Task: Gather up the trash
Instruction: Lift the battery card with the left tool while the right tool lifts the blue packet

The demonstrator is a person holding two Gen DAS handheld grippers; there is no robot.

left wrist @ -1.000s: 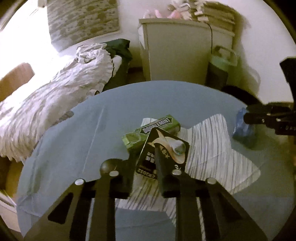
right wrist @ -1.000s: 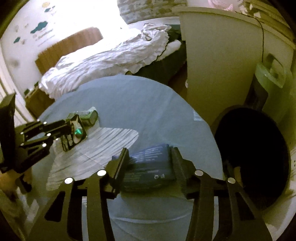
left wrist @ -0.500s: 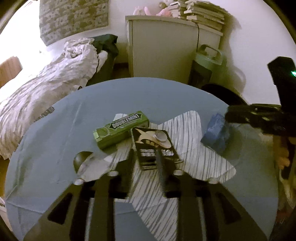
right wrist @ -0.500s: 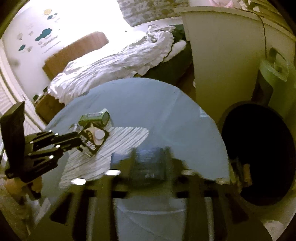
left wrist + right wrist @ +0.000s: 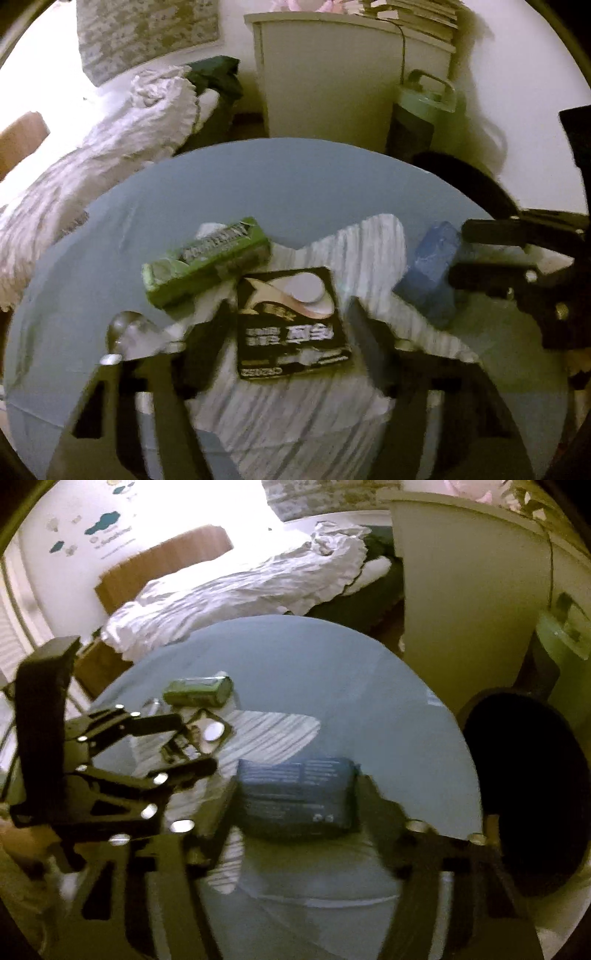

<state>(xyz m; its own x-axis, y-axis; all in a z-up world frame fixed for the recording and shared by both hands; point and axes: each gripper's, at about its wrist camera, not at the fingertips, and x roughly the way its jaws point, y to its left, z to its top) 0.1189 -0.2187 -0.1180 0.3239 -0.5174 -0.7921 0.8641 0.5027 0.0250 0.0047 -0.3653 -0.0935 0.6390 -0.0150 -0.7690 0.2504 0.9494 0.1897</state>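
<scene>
A black packet (image 5: pixel 291 325) with a white disc lies on a striped paper (image 5: pixel 332 413) on the round blue table (image 5: pixel 258 184). My left gripper (image 5: pixel 288 317) is open, its jaws on either side of the packet. It shows in the right wrist view (image 5: pixel 192 738). A green gum pack (image 5: pixel 207 262) lies just behind the black packet. My right gripper (image 5: pixel 295 797) is open around a blue tissue pack (image 5: pixel 295 797), which also shows in the left wrist view (image 5: pixel 432 277).
A black bin (image 5: pixel 532 812) stands right of the table. A pale cabinet (image 5: pixel 347 81) and a green jug (image 5: pixel 424 110) stand behind it. A bed with crumpled white bedding (image 5: pixel 110 147) is at the left. A small clear object (image 5: pixel 129 332) lies by my left finger.
My left gripper has opened wide and let the black packet down flat on the striped paper. My right gripper has stayed open around the blue tissue pack, shifting slightly.
</scene>
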